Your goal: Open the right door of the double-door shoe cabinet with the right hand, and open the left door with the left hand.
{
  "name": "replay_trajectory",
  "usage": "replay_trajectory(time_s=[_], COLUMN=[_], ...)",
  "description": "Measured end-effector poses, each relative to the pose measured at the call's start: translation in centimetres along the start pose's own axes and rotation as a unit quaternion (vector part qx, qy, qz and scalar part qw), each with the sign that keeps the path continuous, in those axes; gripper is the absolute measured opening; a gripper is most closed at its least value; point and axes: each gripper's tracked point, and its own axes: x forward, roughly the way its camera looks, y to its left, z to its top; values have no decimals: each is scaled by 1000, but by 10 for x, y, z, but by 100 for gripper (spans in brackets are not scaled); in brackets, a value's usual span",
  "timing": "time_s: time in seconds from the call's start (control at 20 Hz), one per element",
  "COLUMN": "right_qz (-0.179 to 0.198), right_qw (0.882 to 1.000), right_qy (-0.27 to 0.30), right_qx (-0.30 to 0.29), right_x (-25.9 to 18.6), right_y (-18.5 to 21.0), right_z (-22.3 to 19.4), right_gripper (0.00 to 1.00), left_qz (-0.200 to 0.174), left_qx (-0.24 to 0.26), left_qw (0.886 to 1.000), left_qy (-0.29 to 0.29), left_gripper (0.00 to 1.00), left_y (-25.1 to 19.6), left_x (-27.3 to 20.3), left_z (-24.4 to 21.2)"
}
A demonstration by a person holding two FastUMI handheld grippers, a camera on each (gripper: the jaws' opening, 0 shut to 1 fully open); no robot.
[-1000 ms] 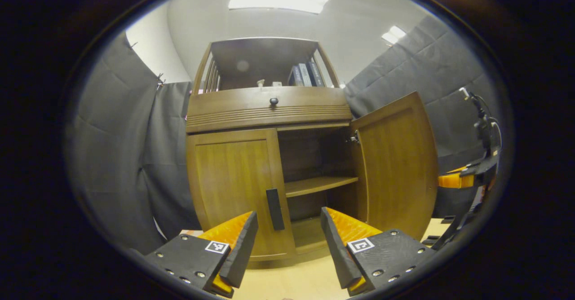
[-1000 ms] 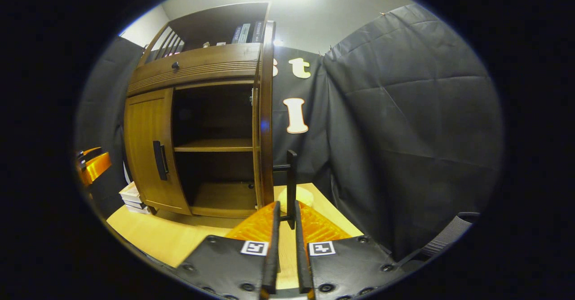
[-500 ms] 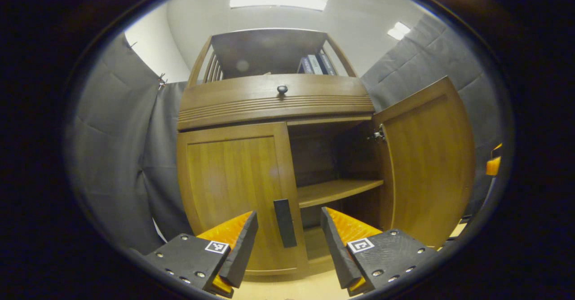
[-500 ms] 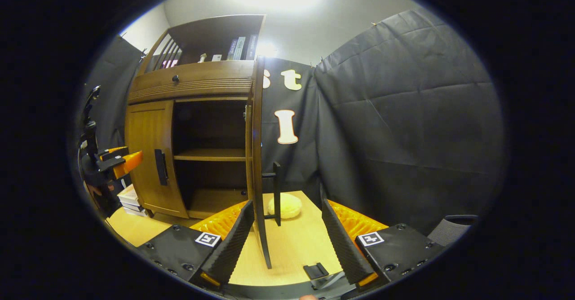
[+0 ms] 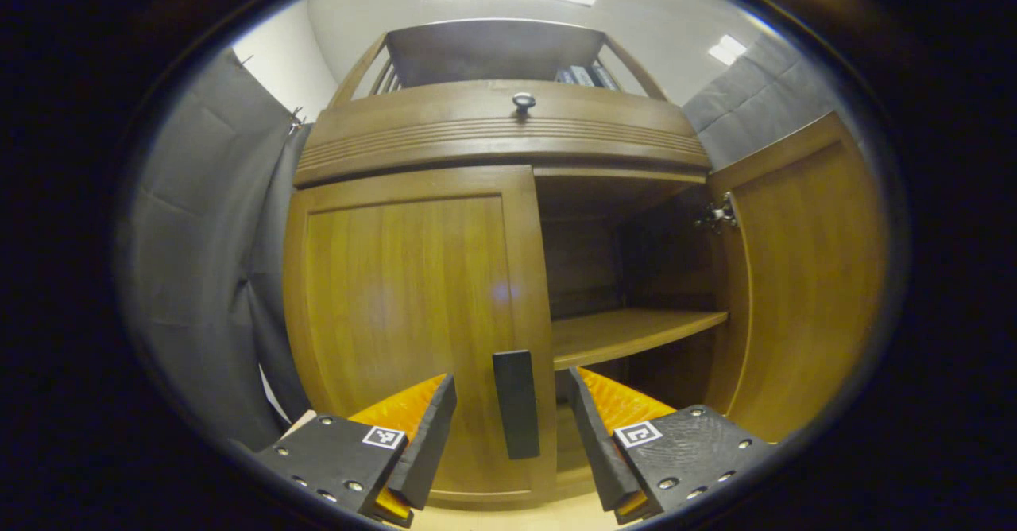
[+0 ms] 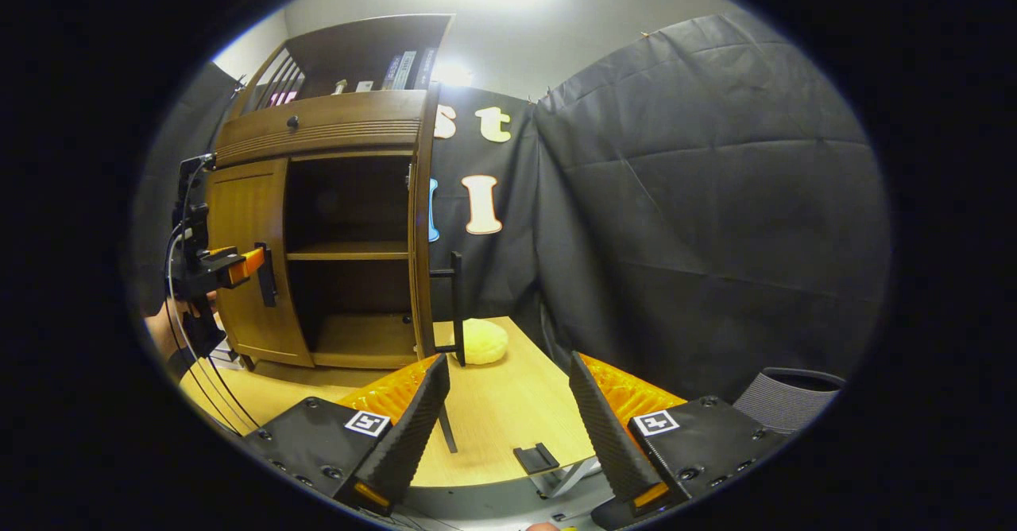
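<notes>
A brown wooden shoe cabinet stands close ahead in the left gripper view. Its left door is closed, with a dark vertical handle. My left gripper is open, and the handle stands between its fingertips without touching them. The right door is swung wide, showing an inner shelf. In the right gripper view my right gripper is open and drawn back from the right door and its dark handle. The left gripper shows there at the left door's handle, held by a hand.
The cabinet stands on a light wooden table. A pale yellow lump lies on the table beside the open door. Books stand on the upper shelf. Black cloth walls the booth; a grey chair back is at lower right.
My left gripper has moved up to the closed door until its handle sits between the fingers. My right gripper let go of the right door's handle, opened and pulled back.
</notes>
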Motion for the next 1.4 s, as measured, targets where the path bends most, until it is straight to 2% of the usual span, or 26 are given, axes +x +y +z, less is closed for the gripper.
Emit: replay_trajectory(time_s=[0.25,0.35,0.5,0.6,0.7,0.75,0.9,0.95,1.1,1.2,1.25,1.4], right_qz=[-6,-4,1,6,15,20,35,41,54,60,62,70], right_qw=[1000,1000,1000,1000,1000,1000,999,999,998,998,998,998], right_qy=[10,12,15,13,11,11,8,9,11,7,5,0], right_qx=[-2,0,-2,0,-1,-4,-8,-7,-3,-2,-1,4], right_x=[-5,-6,-5,-4,-2,-1,1,1,2,4,4,5], right_y=[-2,0,3,9,18,22,35,39,47,51,52,56], right_z=[-8,-10,-11,-9,-9,-9,-11,-13,-15,-13,-12,-10], right_gripper=[93,95,95,95,93,95,95,93,96,96,96,94], left_qz=[10,4,-5,-2,-6,-5,2,3,8,11,11,4], left_qx=[4,-2,-5,6,8,14,15,5,-9,-7,-10,-13], left_qw=[1000,999,997,998,998,998,998,998,997,997,997,997], left_qy=[26,43,73,64,57,57,59,61,79,81,80,79], left_gripper=[79,82,79,82,58,46,36,30,24,24,19,19], left_y=[7,4,-3,-4,-8,-8,-6,-7,-7,-5,-4,-3], left_x=[39,51,65,64,67,66,66,64,59,50,44,26], left_z=[-26,-38,-53,-50,-52,-53,-55,-55,-56,-56,-55,-52])
